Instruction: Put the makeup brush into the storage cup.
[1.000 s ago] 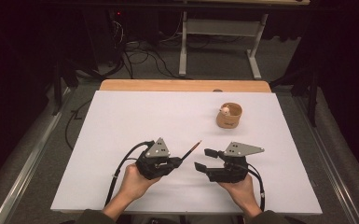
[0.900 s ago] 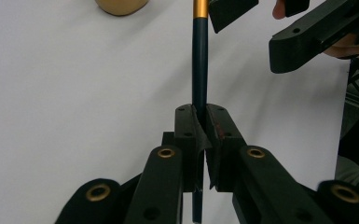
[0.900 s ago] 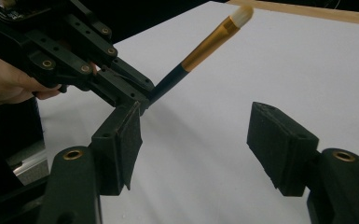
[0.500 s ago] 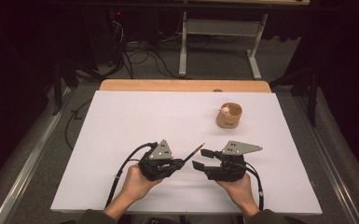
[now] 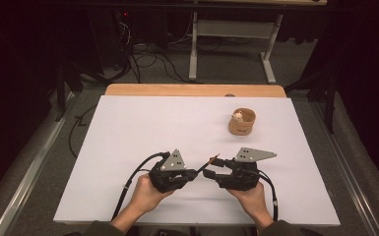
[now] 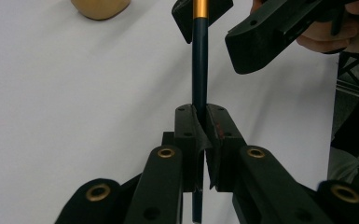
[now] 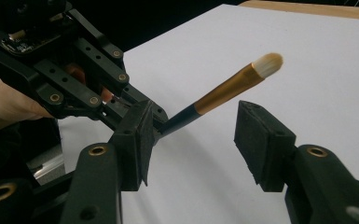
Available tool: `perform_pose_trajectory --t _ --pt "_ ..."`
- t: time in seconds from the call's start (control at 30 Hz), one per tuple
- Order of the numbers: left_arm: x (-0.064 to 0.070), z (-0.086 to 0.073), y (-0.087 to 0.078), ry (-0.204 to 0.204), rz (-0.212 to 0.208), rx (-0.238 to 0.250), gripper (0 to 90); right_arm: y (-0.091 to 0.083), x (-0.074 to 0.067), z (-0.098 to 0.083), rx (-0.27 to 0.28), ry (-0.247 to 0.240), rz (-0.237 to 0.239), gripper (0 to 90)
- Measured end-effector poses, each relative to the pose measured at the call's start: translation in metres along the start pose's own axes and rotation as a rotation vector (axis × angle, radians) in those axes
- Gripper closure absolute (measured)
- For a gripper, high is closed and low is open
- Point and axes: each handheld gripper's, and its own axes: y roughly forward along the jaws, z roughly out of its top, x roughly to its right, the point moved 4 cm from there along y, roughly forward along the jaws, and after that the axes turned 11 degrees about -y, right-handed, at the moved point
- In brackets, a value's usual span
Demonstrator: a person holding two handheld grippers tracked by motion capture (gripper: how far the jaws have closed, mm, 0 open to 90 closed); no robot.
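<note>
Near the worktop's (image 5: 128,128) far right corner, a tan cup (image 5: 241,123) held something small and pale. The left gripper (image 5: 195,173) clamped a brush (image 6: 199,60); the right gripper (image 5: 207,175) gaped around it.

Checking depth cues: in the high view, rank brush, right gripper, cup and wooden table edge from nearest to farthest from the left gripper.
1. brush, clamped in the left gripper.
2. right gripper, just to its right, open around the brush.
3. cup, up and right.
4. wooden table edge, at the far side.

White tabletop (image 5: 142,132) edged by a wooden strip (image 5: 192,90) at the far side. Grey floor (image 5: 226,64) is strewn with black cables (image 5: 147,61); a white frame stand (image 5: 234,29) is set behind. Surroundings are kept dark.
</note>
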Motion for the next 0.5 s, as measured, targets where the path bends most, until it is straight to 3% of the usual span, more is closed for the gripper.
perform_pose_trajectory --t 0.5 --pt "0.0014 0.0003 0.0001 0.019 0.002 0.019 83.7 0.0029 -0.0003 0.0021 0.040 0.044 0.055 58.6"
